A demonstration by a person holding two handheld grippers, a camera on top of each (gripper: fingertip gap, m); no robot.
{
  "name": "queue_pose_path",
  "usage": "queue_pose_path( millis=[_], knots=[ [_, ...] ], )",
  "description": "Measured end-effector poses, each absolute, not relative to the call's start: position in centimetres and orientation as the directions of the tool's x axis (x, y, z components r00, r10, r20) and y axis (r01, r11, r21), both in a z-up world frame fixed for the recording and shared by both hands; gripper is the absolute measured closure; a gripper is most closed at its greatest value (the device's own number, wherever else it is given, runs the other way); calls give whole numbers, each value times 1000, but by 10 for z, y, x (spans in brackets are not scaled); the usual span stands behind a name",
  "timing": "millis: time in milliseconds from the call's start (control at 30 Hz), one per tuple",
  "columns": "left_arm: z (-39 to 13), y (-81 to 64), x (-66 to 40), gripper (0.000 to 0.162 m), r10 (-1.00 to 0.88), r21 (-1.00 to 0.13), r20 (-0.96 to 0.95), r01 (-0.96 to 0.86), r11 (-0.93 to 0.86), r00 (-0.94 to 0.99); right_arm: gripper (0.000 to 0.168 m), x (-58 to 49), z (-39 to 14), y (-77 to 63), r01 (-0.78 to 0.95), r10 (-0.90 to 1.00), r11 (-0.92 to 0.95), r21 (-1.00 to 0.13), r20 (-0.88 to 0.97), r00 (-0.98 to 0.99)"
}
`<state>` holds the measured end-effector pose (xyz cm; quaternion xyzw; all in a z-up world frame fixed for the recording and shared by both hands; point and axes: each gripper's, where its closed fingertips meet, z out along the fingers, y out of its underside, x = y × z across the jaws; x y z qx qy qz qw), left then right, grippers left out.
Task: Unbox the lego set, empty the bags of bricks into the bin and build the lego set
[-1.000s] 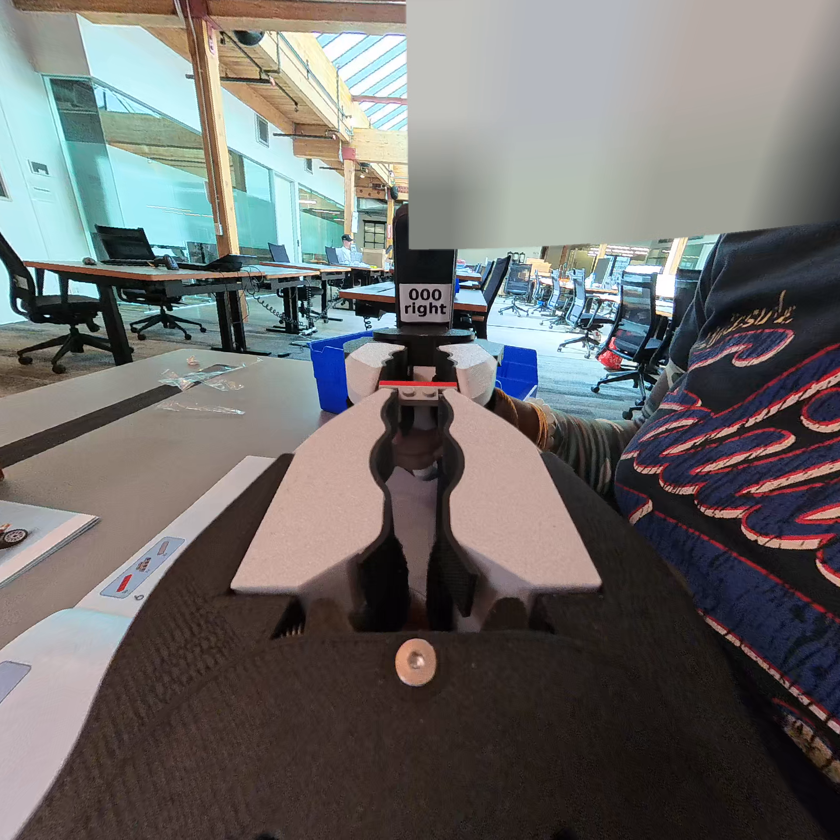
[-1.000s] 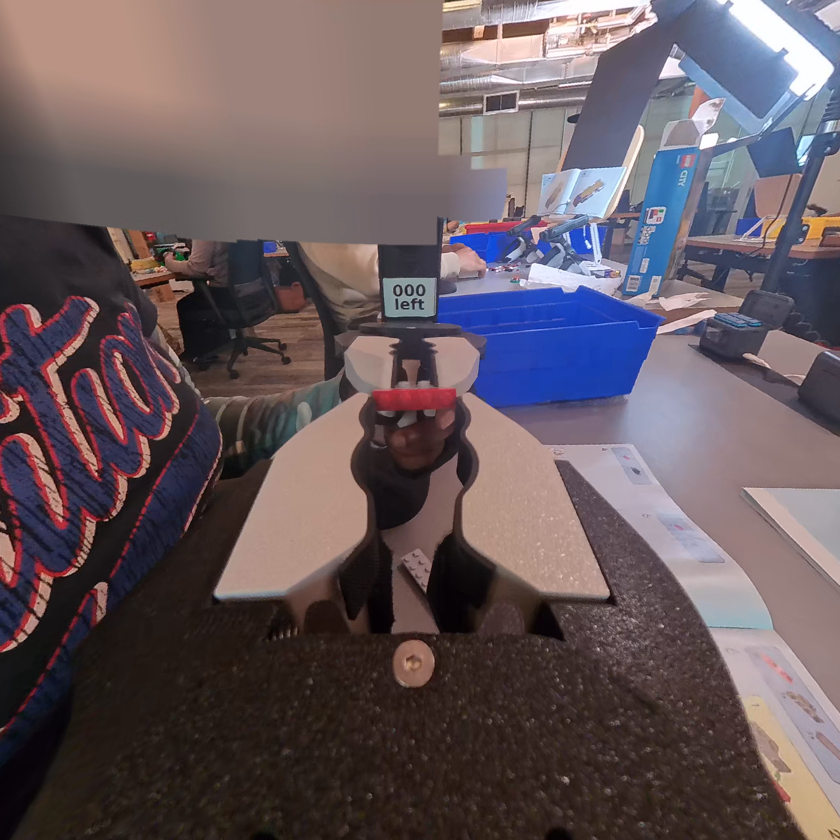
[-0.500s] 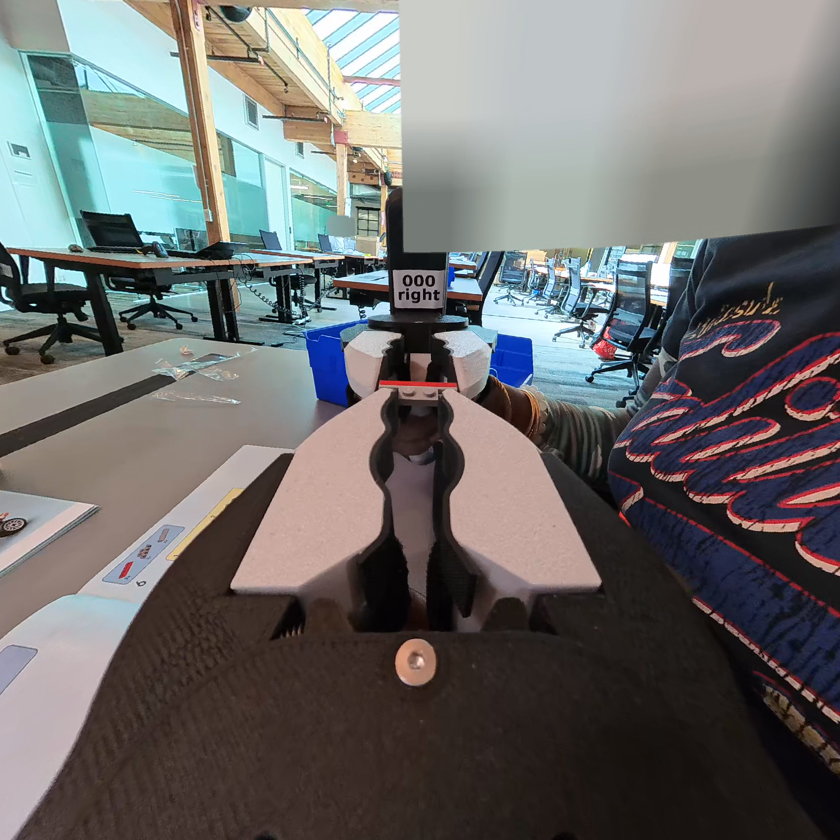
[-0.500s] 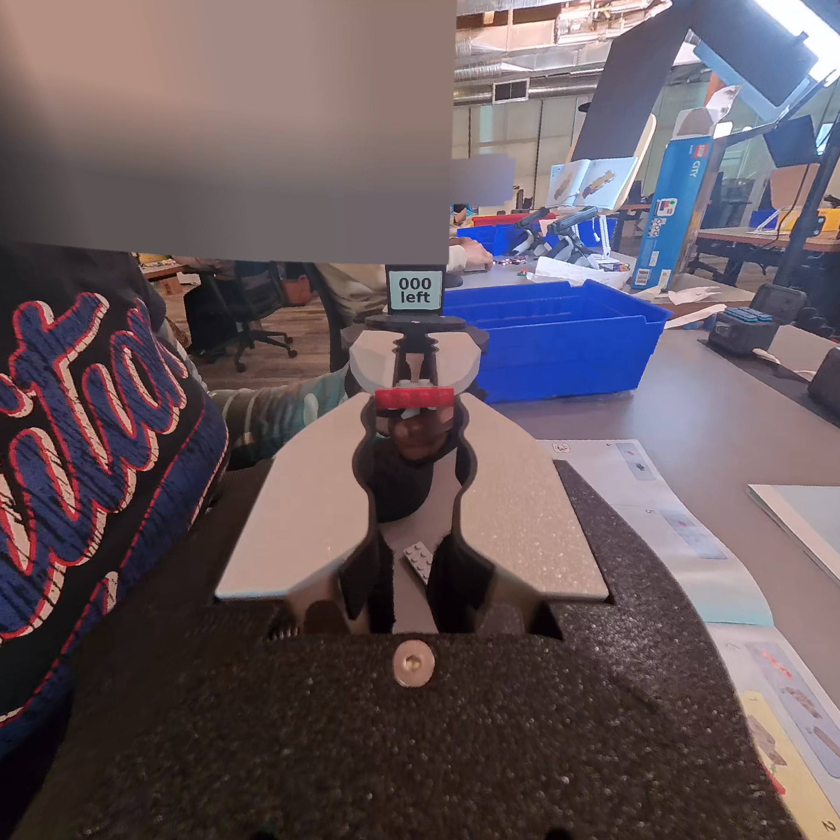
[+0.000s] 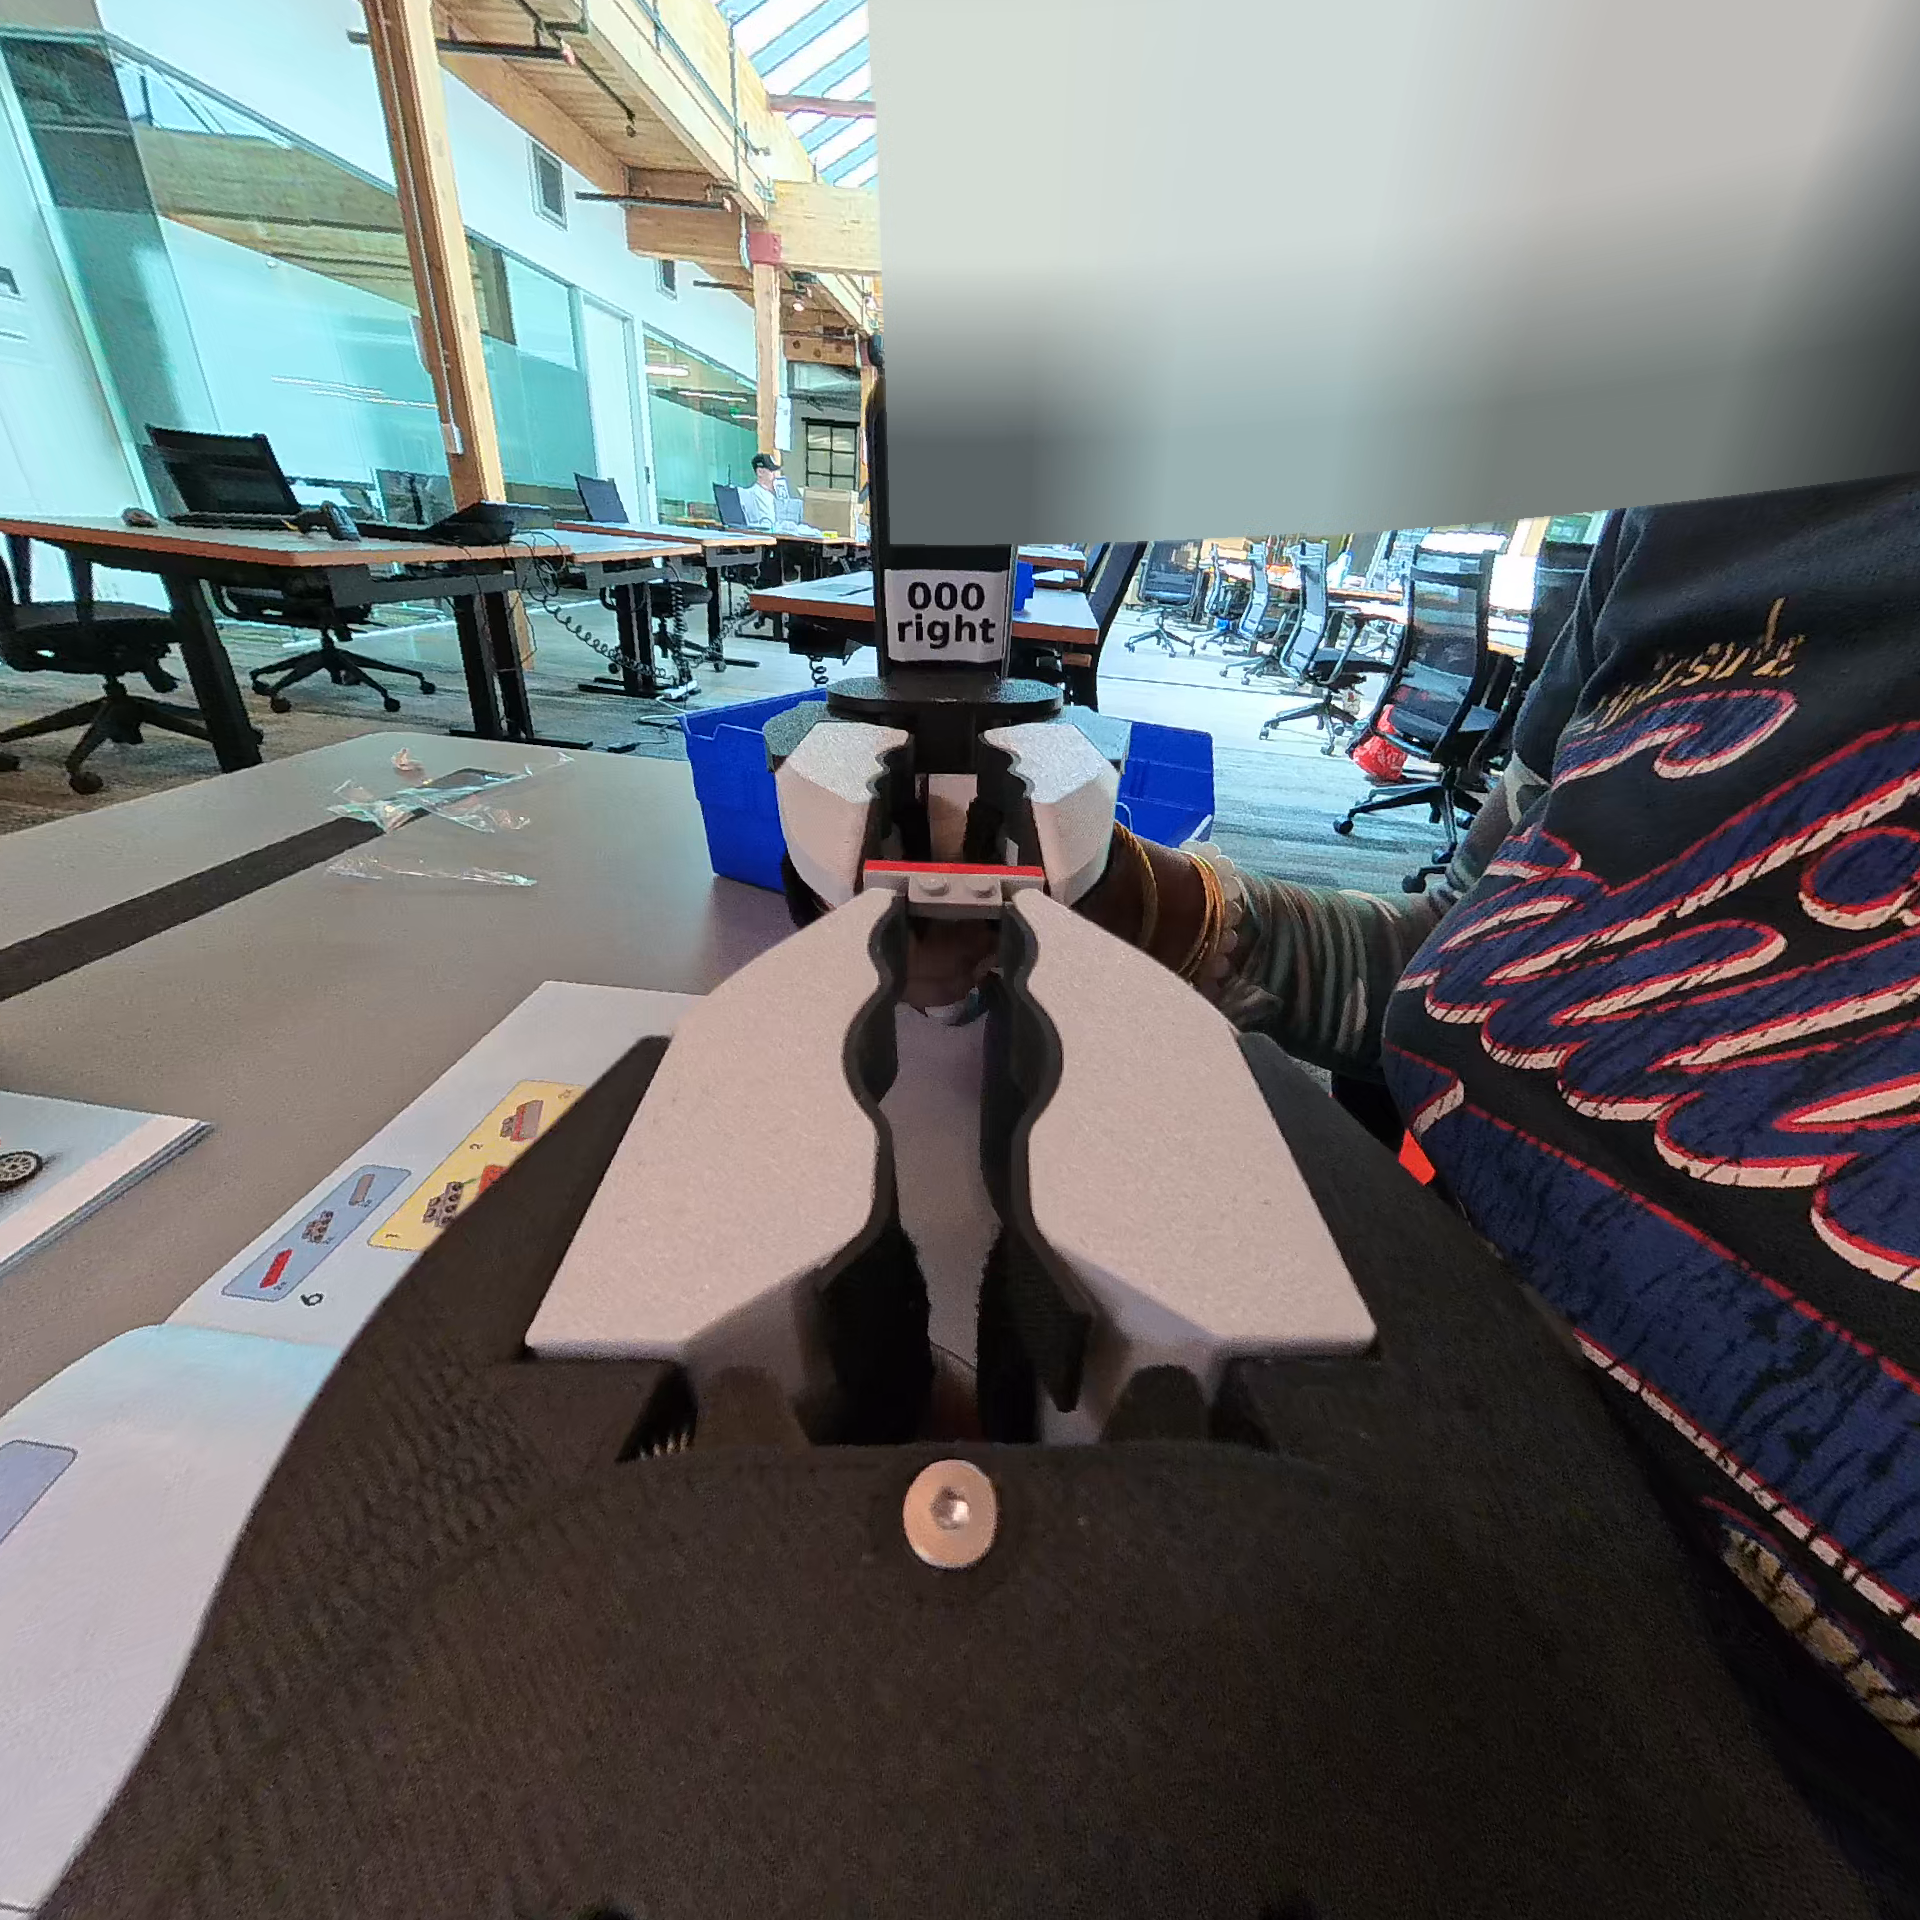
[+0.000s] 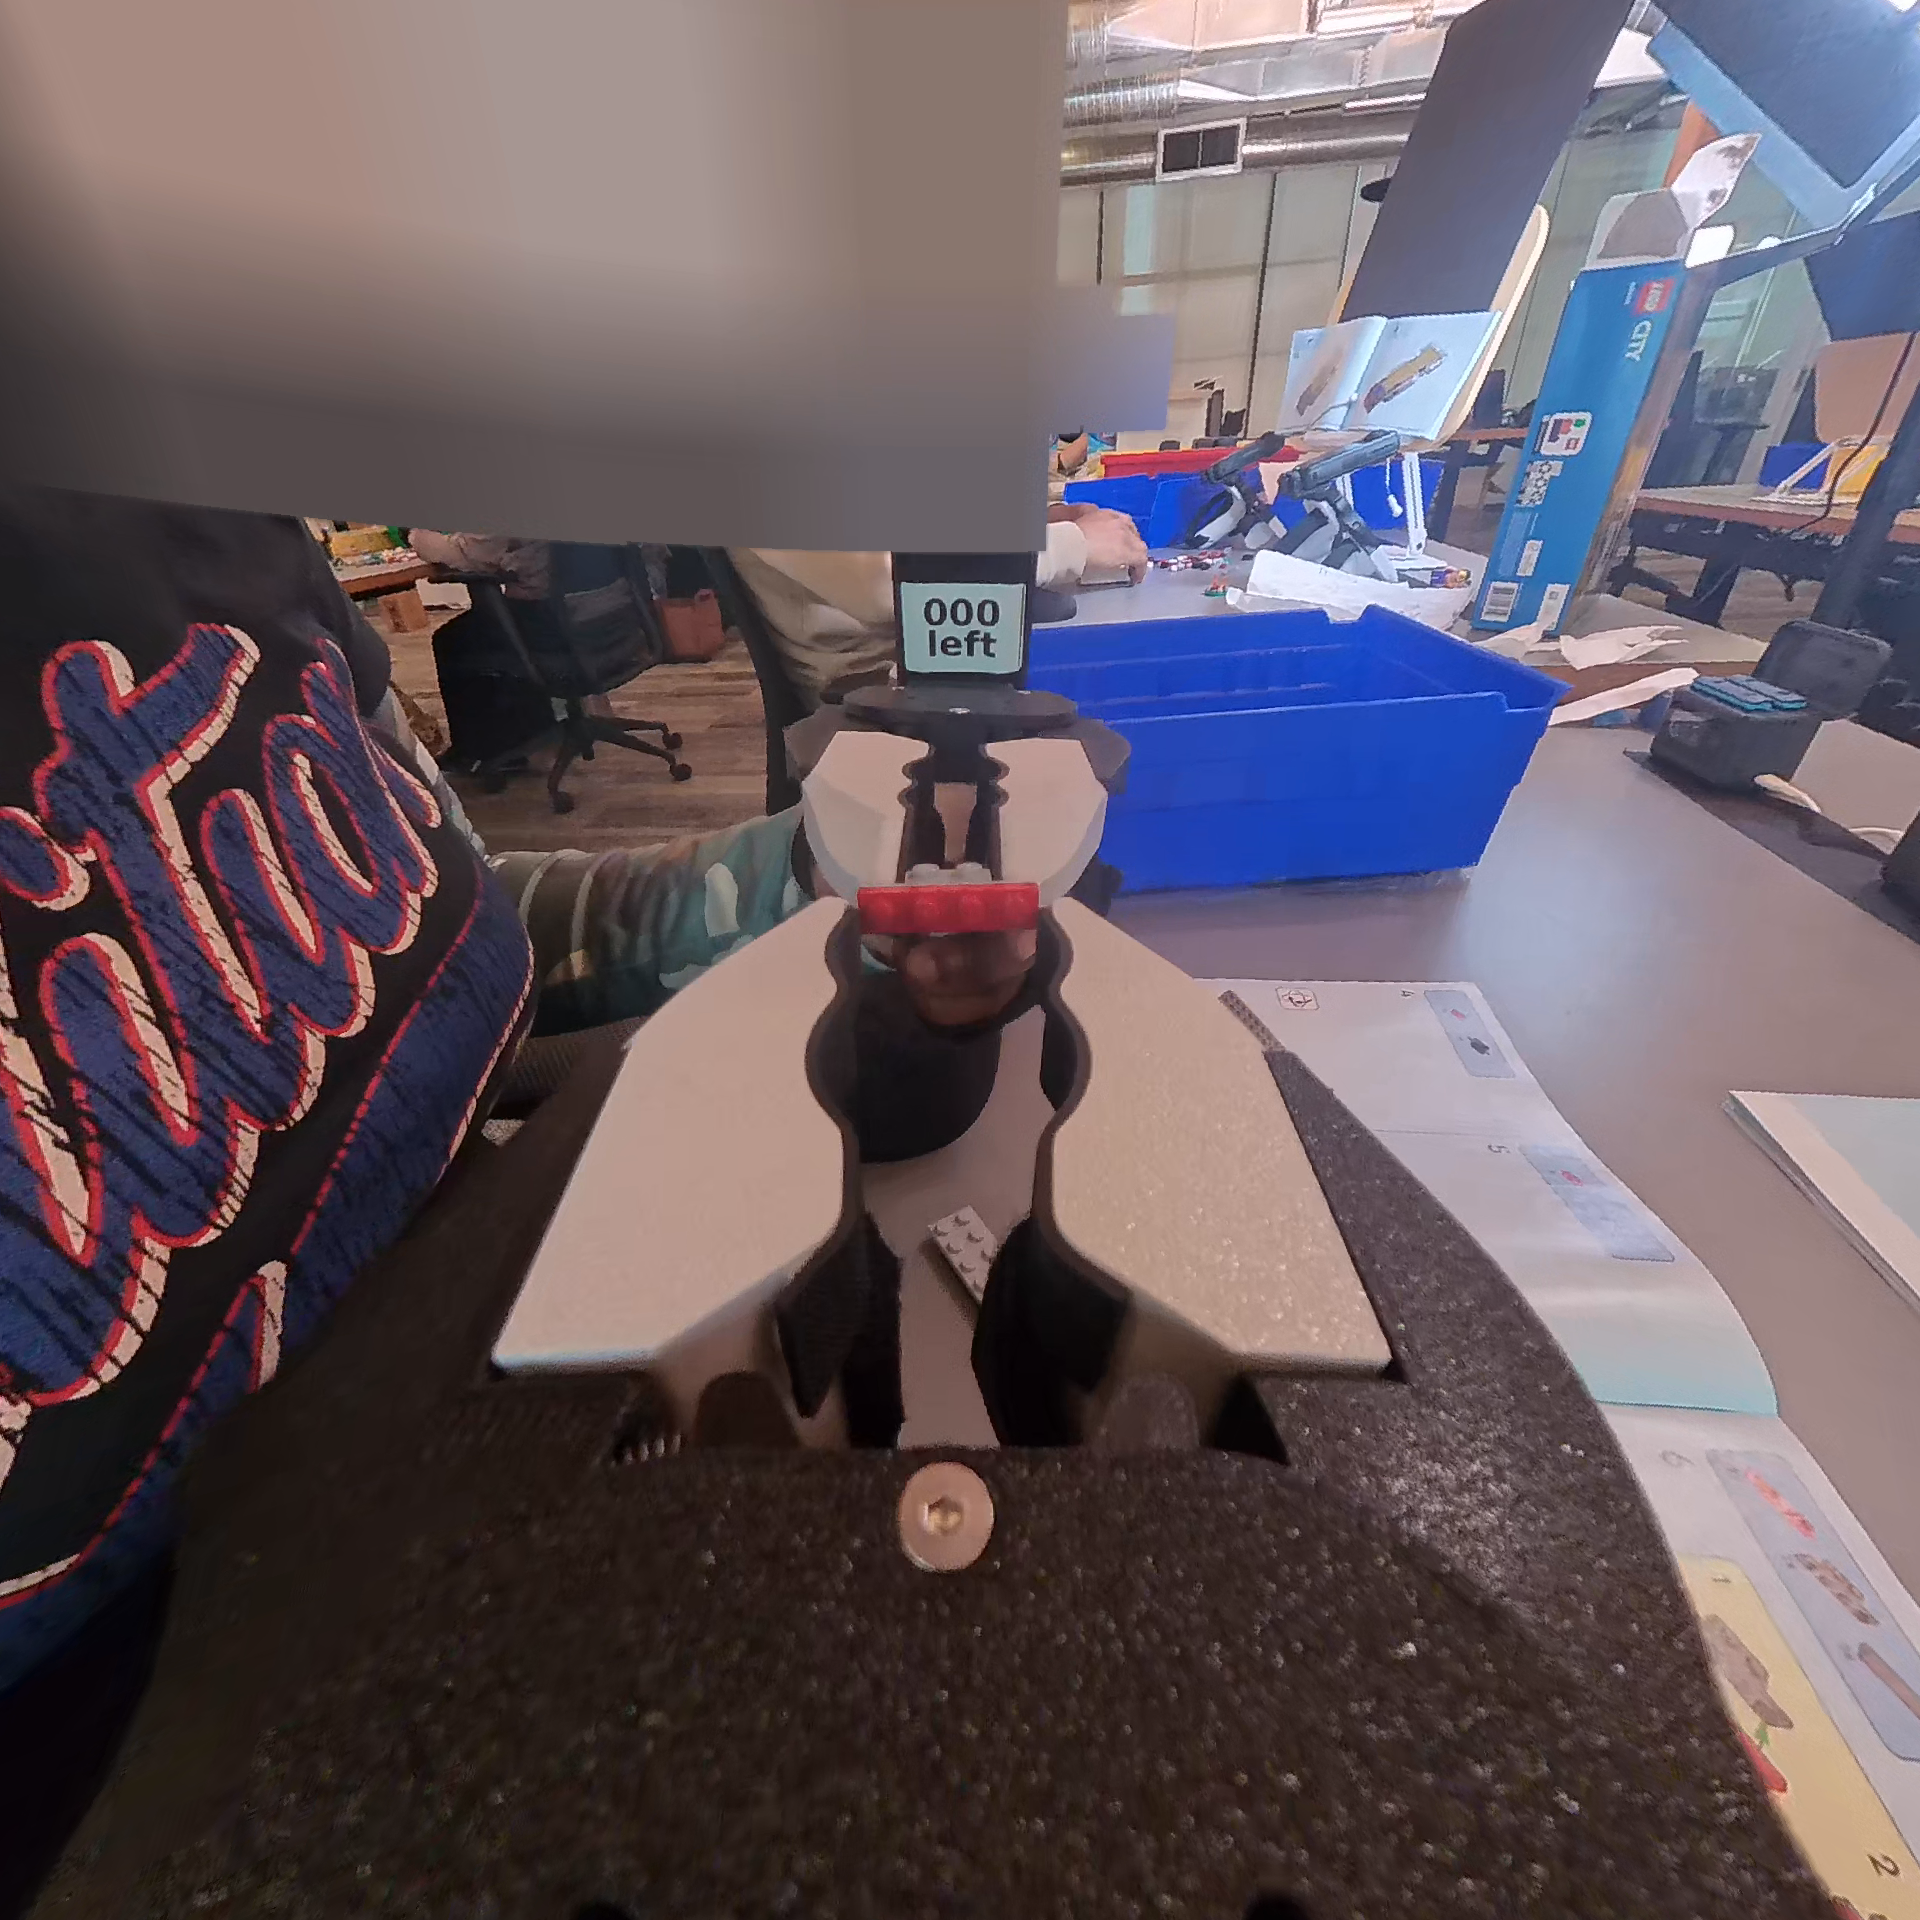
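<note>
The left gripper and right gripper meet tip to tip above the counter. The left jaws stand narrow, clamped on a small grey plate with 2 studs showing. The right jaws, also narrow, pinch a red brick across their tips. The grey plate sits pressed against the red brick between the 2 pairs of tips. A blue bin stands behind, and an instruction sheet lies below.
</note>
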<state>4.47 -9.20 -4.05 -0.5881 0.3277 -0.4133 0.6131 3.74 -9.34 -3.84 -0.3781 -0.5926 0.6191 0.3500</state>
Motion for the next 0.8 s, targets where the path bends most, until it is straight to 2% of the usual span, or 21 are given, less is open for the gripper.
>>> queue_pose_path(
  millis=[633,800],
  knots=[
    [-47,-93,43,146,-896,-992,104,113,-61,432,136,36,-46,-94,49,882,-58,-997,-74,-466],
    [-58,-91,12,146,-807,-995,74,96,-21,586,132,35,-63,-75,156,919,-75,-985,-129,-373]
  ],
)
